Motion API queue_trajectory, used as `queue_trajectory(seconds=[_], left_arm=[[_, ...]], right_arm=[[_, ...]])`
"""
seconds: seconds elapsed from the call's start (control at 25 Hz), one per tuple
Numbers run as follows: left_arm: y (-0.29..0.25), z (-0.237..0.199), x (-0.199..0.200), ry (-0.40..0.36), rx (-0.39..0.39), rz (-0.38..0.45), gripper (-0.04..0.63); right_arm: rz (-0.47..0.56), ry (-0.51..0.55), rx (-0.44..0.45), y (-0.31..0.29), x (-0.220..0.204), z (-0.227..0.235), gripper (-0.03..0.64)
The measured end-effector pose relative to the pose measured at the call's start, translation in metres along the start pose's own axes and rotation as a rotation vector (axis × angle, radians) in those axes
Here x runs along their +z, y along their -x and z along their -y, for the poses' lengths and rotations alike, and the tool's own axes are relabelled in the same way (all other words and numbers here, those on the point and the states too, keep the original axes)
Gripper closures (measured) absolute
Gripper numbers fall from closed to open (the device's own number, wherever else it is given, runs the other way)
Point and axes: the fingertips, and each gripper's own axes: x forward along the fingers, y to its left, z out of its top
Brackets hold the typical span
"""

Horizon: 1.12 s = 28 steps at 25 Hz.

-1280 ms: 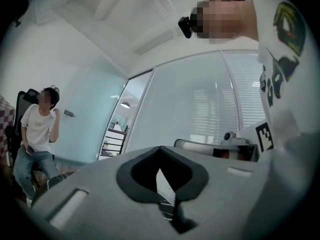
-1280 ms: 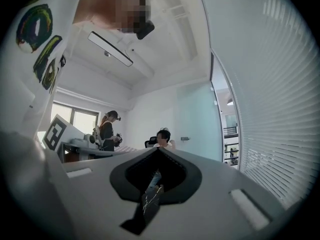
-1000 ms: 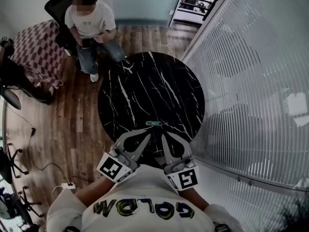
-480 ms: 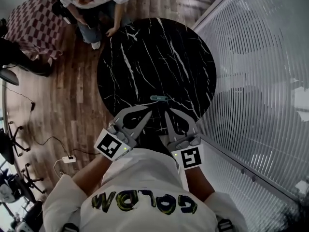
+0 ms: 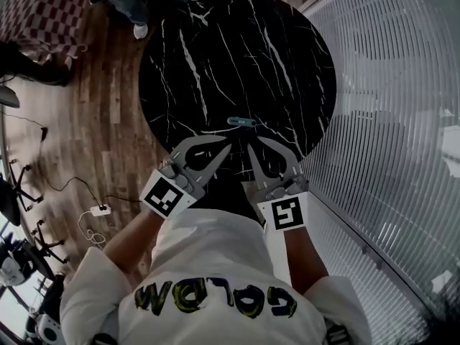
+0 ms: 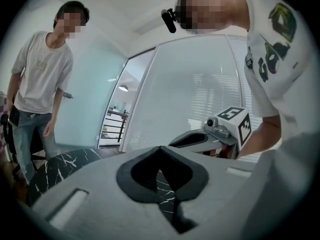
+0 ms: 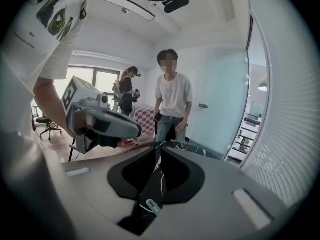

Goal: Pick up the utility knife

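The utility knife (image 5: 242, 122), slim and teal-grey, lies on the round black marble table (image 5: 215, 56) close to its near edge. Both grippers hang just short of it, tips pointing at it. My left gripper (image 5: 228, 146) is at the knife's near left, its tips (image 6: 160, 148) meeting with nothing between them. My right gripper (image 5: 250, 144) is at the near right; its jaws are opening, a narrow slit showing at the tips (image 7: 160, 146) with nothing gripped. Through that slit a bit of the knife (image 7: 150, 205) shows on the tabletop below.
A person (image 7: 172, 104) stands at the table's far side, another further back. A checked seat (image 5: 32, 6) stands at the far left on the wooden floor. A slatted glass wall (image 5: 402, 121) runs along the right. A power strip (image 5: 99, 210) and cable lie on the floor at left.
Both grippers have sunk toward the table and closed in on the knife. The head view has tipped down, so the table now sits higher in the picture.
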Motion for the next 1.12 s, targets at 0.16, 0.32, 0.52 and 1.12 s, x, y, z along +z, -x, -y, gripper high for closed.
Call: queue_trajectory(seconds=[0.16, 0.32, 0.52, 1.12], left_arm=[[-0.009, -0.012, -0.025, -0.009, -0.008, -0.037, 0.592], [-0.015, -0.025, -0.051, -0.021, -0.019, -0.066, 0.592], [-0.018, -0.036, -0.083, -0.031, -0.023, -0.099, 0.593], [-0.043, -0.056, -0.175, -0.048, -0.085, -0.119, 0.593]], right_arm=[[-0.064, 0.035, 0.059, -0.021, -0.025, -0.001, 0.565], [-0.119, 0.079, 0.097, -0.042, -0.054, -0.002, 0.558], [-0.223, 0.076, 0.130, -0.063, -0.098, -0.005, 0.546], [-0.475, 0.205, 0.262, -0.134, -0.226, -0.016, 0.491]])
